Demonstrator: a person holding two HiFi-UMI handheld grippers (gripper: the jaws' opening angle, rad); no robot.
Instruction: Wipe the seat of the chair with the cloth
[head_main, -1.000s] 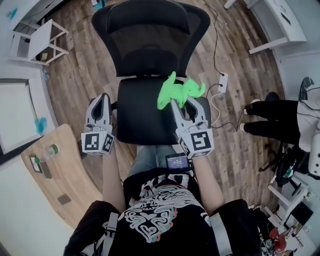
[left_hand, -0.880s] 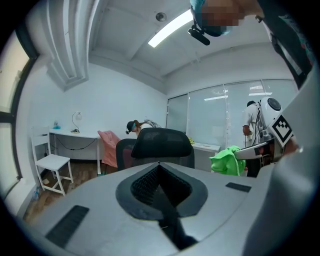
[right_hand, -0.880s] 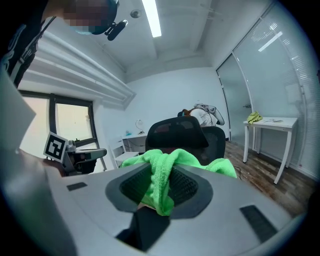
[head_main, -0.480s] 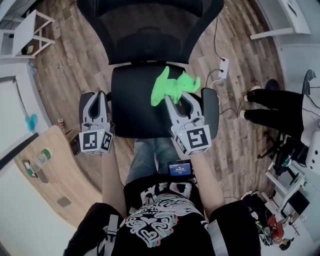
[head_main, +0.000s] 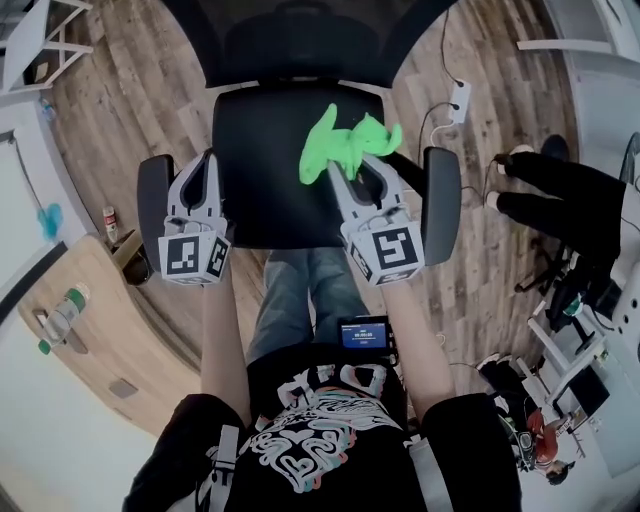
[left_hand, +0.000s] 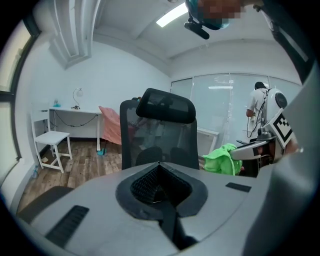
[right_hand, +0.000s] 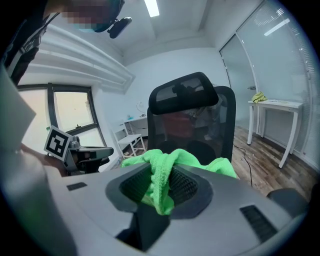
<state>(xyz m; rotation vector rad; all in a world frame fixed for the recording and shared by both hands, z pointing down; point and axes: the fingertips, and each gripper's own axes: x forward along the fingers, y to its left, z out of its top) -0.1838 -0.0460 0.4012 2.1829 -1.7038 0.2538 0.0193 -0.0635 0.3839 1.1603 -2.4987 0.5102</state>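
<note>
Right gripper (head_main: 352, 170) clamps green cloth (head_main: 345, 150) above chair seat (head_main: 262, 170).

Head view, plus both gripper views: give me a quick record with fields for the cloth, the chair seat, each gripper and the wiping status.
cloth: green cloth, bunched, pinched by the right gripper
right gripper: jaws closed on the green cloth, over the seat's right part
left gripper: jaws together, nothing between them, near the seat's left edge
chair seat: black, in front of the person
wiping: whether the cloth touches the seat cannot be told
</note>
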